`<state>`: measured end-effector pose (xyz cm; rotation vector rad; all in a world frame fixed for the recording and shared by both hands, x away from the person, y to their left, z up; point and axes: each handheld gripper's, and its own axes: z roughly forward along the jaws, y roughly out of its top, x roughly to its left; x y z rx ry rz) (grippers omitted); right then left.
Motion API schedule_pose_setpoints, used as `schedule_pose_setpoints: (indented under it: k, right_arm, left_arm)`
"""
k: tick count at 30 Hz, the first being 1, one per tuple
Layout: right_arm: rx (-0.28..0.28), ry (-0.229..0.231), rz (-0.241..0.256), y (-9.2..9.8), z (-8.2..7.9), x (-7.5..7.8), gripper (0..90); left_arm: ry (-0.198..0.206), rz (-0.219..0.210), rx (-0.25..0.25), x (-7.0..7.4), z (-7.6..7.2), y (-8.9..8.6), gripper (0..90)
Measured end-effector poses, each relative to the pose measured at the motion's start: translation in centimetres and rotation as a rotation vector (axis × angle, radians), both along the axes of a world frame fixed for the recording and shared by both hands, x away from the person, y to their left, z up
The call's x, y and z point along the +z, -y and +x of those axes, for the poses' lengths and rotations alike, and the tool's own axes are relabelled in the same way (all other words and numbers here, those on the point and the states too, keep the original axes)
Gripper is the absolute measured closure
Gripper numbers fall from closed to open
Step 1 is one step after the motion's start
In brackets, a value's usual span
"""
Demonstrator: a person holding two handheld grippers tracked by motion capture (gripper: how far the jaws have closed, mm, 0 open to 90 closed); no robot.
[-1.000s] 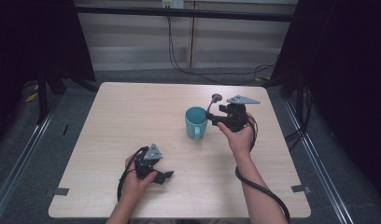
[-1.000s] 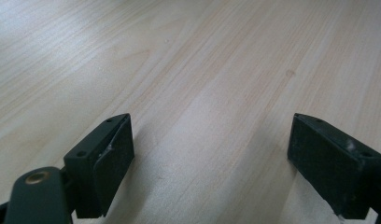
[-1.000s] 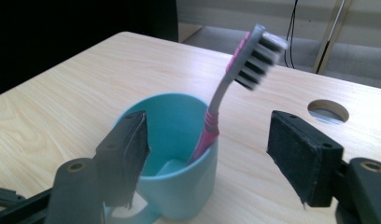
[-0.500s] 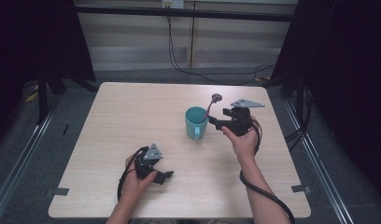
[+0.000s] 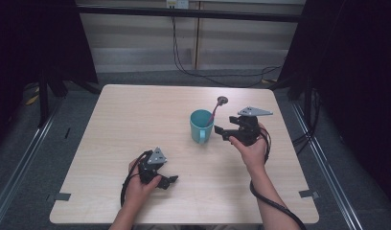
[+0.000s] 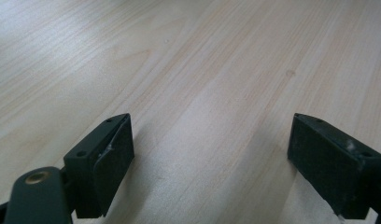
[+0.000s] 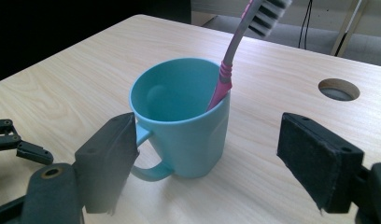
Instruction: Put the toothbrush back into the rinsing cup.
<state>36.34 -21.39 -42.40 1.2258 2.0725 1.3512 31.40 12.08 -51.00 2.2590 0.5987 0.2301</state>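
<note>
A teal mug (image 5: 201,126) stands upright right of the table's middle, its handle toward the person. A pink toothbrush (image 5: 214,113) leans in it with its head up. My right gripper (image 5: 221,132) is just right of the mug, open, with nothing held. In the right gripper view the mug (image 7: 179,119) and the toothbrush (image 7: 226,74) stand a little beyond the open right gripper (image 7: 212,145). My left gripper (image 5: 168,182) rests near the front of the table, open. In the left gripper view the left gripper (image 6: 212,151) has bare wood between its jaws.
The wooden table (image 5: 131,120) has a round cable hole (image 5: 223,100) behind the mug, also seen as the hole (image 7: 338,89) in the right gripper view. Dark curtains flank the table, and cables hang at the back wall.
The right gripper has drawn back a little from the mug, toward the person. The toothbrush stays leaning in the mug. The left gripper has not moved.
</note>
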Motion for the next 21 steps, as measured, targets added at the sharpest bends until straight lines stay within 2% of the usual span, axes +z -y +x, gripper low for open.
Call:
schedule_pose_setpoints:
  k: [21]
  right_arm:
    - [0.043,-0.028,-0.016,1.1,-1.9,-0.7,15.8]
  left_arm:
    - [0.0,0.0,-0.001,0.0,0.0,0.0,14.4]
